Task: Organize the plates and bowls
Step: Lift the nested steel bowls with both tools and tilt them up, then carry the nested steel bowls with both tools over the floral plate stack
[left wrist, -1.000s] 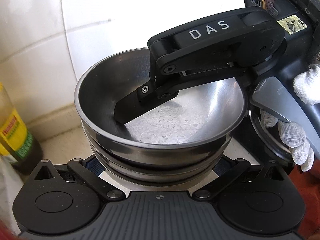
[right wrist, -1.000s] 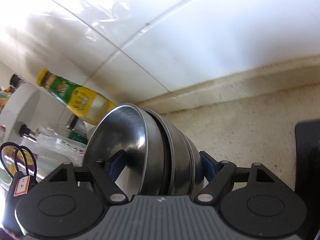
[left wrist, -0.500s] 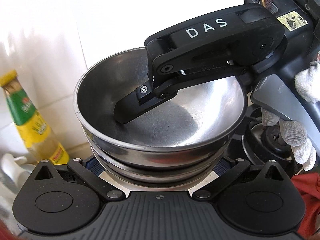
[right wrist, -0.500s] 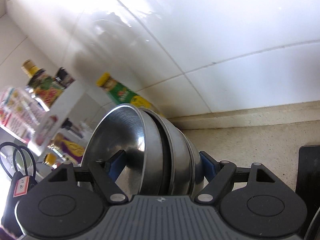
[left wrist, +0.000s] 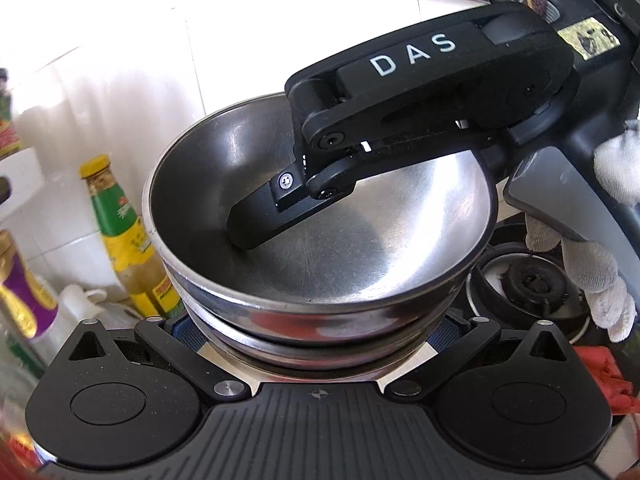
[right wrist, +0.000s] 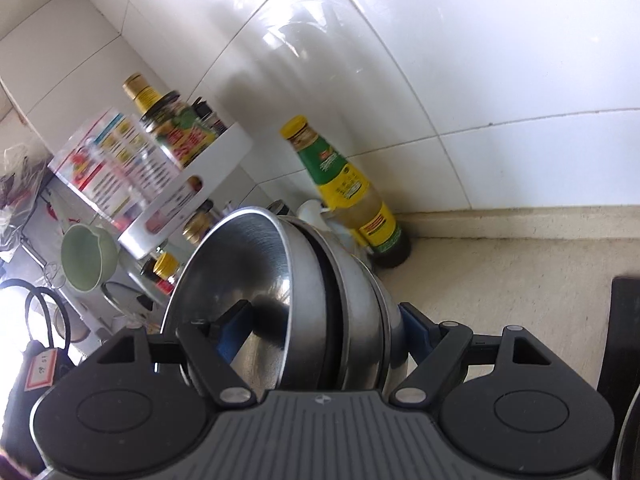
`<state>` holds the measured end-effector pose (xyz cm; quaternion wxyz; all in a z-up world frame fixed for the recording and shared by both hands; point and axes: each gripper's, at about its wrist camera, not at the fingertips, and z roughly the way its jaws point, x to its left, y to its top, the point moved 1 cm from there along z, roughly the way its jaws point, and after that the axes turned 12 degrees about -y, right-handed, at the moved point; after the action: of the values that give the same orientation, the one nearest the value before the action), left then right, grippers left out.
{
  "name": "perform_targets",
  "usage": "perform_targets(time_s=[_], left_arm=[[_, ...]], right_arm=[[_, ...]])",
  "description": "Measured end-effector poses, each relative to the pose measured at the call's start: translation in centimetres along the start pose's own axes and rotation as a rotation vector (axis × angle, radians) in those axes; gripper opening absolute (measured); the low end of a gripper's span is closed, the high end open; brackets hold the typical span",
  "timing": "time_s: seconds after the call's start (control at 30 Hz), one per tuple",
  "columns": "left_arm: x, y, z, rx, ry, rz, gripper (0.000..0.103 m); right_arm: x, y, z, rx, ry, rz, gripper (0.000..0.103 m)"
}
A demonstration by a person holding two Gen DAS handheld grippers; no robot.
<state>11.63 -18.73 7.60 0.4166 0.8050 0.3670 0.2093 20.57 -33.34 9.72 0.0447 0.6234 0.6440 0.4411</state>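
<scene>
A stack of nested steel bowls point(left wrist: 320, 248) fills the left wrist view, held up off the counter. My left gripper point(left wrist: 316, 332) is wide open, and the stack's base sits between its fingers. My right gripper point(right wrist: 320, 324) is shut on the stack's rim: one finger point(left wrist: 260, 224) lies inside the top bowl, the other is outside below. In the right wrist view the stack point(right wrist: 288, 300) appears edge-on between the blue pads point(right wrist: 412, 324).
A green-and-yellow sauce bottle point(right wrist: 348, 192) stands against the white tiled wall. A white rack point(right wrist: 192, 184) with bottles and packets is at the left, with a pale green bowl point(right wrist: 88, 256) below. A gas burner point(left wrist: 532, 284) lies right of the stack. The beige counter point(right wrist: 500, 280) stretches right.
Both grippers have carried the bowl stack up and to the left. The sauce bottle and spice rack have come into view. The grip on the stack is unchanged.
</scene>
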Motion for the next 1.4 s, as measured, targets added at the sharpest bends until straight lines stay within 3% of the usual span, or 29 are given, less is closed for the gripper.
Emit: perform_targets(time_s=[0.73,1.13,1.4], left_arm=[[-5.1,-7.3,-9.3,0.067,-0.144,0.046,0.103],[-5.1,-10.6,-10.1,0.082,-0.151,0.058,0.103],[-5.5,-12.7,-8.8,0.123,-0.174,0.054,0.103]], right_arm=[[4.6,-12.5,-4.6,-0.003,-0.109,0.126,0.076],[5.9,-16.7,-5.9,0.001,-0.117,0.142,0.076],[4.4,-19.3,-4.7,0.039,-0.13,0.196,0.076]])
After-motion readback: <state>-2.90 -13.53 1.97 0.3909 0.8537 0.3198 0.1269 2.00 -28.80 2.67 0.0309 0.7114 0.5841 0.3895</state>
